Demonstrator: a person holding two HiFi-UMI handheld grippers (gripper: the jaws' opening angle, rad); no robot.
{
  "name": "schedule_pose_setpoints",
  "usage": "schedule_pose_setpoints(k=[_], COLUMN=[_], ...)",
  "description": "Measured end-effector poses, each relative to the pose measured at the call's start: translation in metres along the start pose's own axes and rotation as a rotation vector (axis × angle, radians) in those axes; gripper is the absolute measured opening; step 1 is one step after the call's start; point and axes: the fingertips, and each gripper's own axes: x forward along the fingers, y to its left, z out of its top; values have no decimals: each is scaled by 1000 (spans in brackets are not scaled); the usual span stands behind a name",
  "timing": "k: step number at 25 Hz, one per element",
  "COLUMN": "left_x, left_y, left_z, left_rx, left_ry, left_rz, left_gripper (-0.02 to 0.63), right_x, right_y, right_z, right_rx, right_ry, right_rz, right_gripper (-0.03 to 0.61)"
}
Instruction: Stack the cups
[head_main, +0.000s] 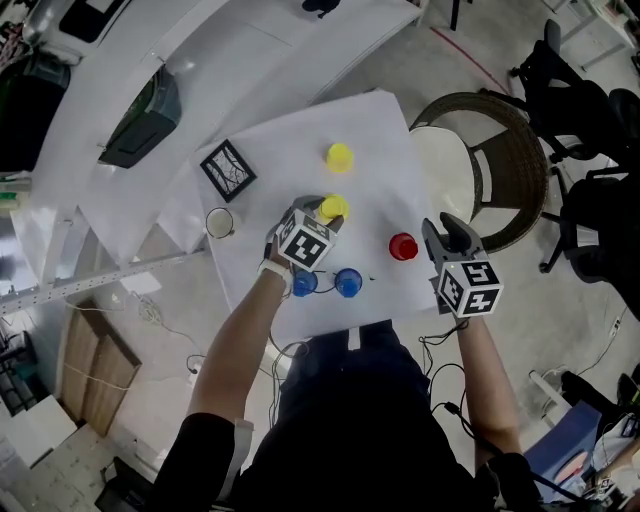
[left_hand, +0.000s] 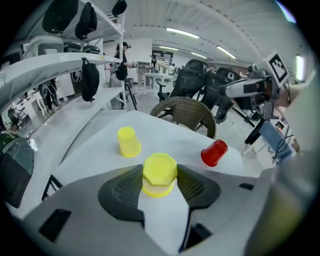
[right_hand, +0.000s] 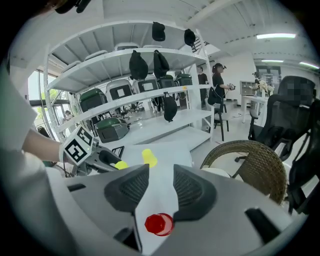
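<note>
My left gripper (head_main: 330, 216) is shut on an upside-down yellow cup (left_hand: 159, 173), whose sides its two pads press. A second yellow cup (head_main: 339, 156) stands upside down farther back on the white table (head_main: 380, 130); the left gripper view shows this cup (left_hand: 129, 141) beyond the held one. A red cup (head_main: 403, 246) stands just left of my right gripper (head_main: 447, 229). That gripper (right_hand: 160, 171) is open with nothing between its pads; the red cup (right_hand: 160, 224) shows low in its gap. Two blue cups (head_main: 304, 283) (head_main: 348, 282) sit near the front edge.
A black framed square (head_main: 228, 170) and a white mug (head_main: 220, 222) sit at the table's left. A wicker chair (head_main: 495, 165) stands at the right, with black office chairs (head_main: 580, 110) beyond. A dark bin (head_main: 145, 120) rests on the white shelf at the left.
</note>
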Motion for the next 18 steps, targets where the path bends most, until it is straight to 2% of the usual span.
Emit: schedule_pose_setpoints(k=[7, 18], left_x=[15, 37], left_y=[65, 129], left_z=[3, 17], left_rx=[-64, -105], left_ry=[17, 38], left_rz=[49, 124], left_gripper=[212, 212], right_x=[14, 19], right_y=[-4, -22], right_z=[-1, -9], right_rx=[-2, 13], right_ry=[34, 72], right_rz=[-5, -36], right_gripper=[149, 147])
